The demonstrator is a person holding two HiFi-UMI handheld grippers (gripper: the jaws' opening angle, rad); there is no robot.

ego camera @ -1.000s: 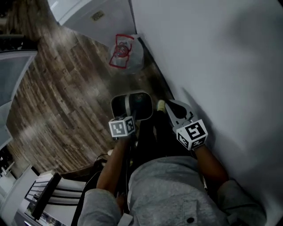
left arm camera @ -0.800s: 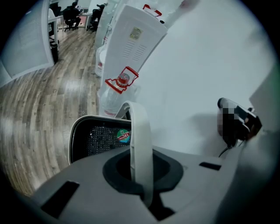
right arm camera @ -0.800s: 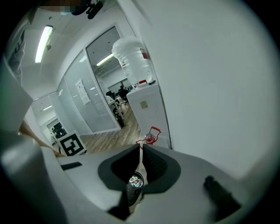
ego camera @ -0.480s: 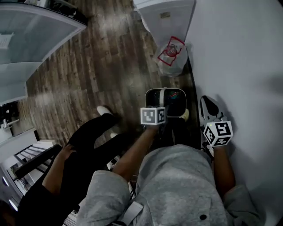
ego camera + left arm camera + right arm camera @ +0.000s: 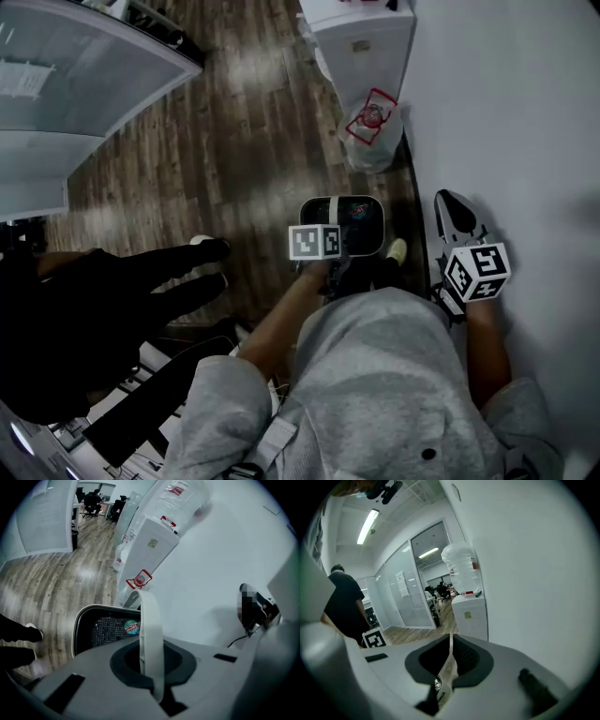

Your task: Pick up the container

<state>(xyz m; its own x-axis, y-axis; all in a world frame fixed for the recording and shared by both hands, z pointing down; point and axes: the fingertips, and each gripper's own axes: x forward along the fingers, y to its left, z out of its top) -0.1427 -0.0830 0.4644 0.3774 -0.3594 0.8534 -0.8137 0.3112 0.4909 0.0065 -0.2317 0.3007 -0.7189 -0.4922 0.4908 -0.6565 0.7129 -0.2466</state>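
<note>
Suspension of the dark, white-rimmed rectangular container (image 5: 364, 228) above the wood-plank floor (image 5: 234, 141) is secured by the left gripper (image 5: 152, 681) being clamped on its white strap handle (image 5: 151, 620), so the right gripper (image 5: 449, 665), jaws together and empty, is held spare beside the white wall (image 5: 525, 112).

the left gripper (image 5: 330, 246) sits near the middle of the head view. its jaws are pressed tight on a white handle (image 5: 149, 616). the bare left arm (image 5: 274, 326) bends up to it from the lower middle. the right gripper (image 5: 457, 214) is at the right side, pointing up the frame, jaws closed together. the right arm (image 5: 485, 347) runs straight behind it.
</note>
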